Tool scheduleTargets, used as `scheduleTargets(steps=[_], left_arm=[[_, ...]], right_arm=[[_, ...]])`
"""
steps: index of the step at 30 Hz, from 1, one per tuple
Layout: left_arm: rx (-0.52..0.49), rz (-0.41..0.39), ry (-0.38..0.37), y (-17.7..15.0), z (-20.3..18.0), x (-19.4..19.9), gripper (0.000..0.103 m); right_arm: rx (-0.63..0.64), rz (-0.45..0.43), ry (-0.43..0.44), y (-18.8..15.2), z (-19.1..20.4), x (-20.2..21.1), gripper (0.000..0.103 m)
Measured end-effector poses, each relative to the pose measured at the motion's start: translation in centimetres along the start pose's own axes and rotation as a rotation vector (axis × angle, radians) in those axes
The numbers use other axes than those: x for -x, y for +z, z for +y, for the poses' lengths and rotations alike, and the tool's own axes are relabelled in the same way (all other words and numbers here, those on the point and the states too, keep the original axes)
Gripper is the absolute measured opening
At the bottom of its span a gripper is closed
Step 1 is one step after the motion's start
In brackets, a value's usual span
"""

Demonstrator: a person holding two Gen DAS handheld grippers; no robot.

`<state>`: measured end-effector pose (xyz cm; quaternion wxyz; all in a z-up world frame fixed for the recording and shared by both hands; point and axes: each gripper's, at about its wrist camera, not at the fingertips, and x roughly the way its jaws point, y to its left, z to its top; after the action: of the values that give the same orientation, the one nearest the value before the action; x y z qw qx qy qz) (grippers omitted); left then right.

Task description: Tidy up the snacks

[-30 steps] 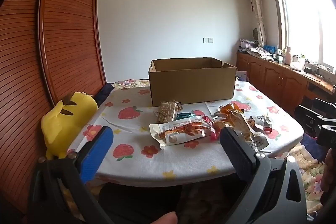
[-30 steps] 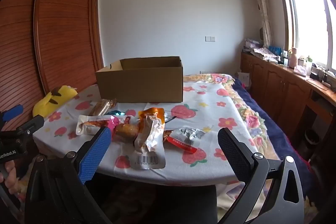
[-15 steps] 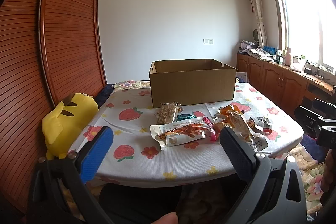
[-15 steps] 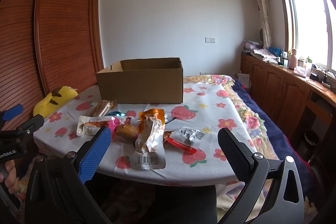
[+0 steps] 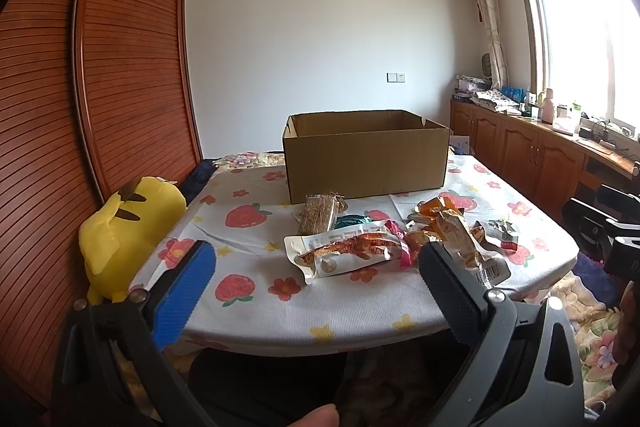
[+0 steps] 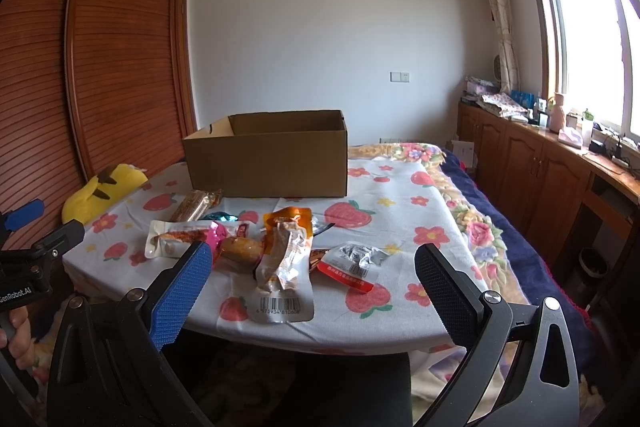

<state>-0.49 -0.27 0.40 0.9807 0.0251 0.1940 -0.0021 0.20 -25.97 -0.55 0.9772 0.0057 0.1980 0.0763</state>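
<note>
Several snack packets lie in a loose heap on the strawberry-print table (image 6: pixel 400 187), just in front of the open cardboard box (image 6: pixel 272 167). None appears to be in the box yet, though its floor is hidden from both cameras. Both tools hang short of the near table edge: the left gripper (image 5: pixel 316 291) and the right gripper (image 6: pixel 312 287) each have their jaws spread wide and hold nothing. By that reading the sorting has not started; this is the approach. Nearest the right gripper is the barcoded pouch (image 6: pixel 285 267), overlapping its neighbours, while the white packet with red print (image 5: pixel 344 251) faces the left. The next move calls for reaching forward, closing on one packet's edge and lifting it clear of the pile toward the box.
</note>
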Motion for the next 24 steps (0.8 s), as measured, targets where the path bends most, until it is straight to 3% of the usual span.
scheduleTargets(steps=[24], left_arm=[[0.003,-0.005,-0.010,0.13,0.00,0.18,0.102]], right_arm=[[0.002,-0.005,-0.008,-0.01,0.16,-0.03,0.103]])
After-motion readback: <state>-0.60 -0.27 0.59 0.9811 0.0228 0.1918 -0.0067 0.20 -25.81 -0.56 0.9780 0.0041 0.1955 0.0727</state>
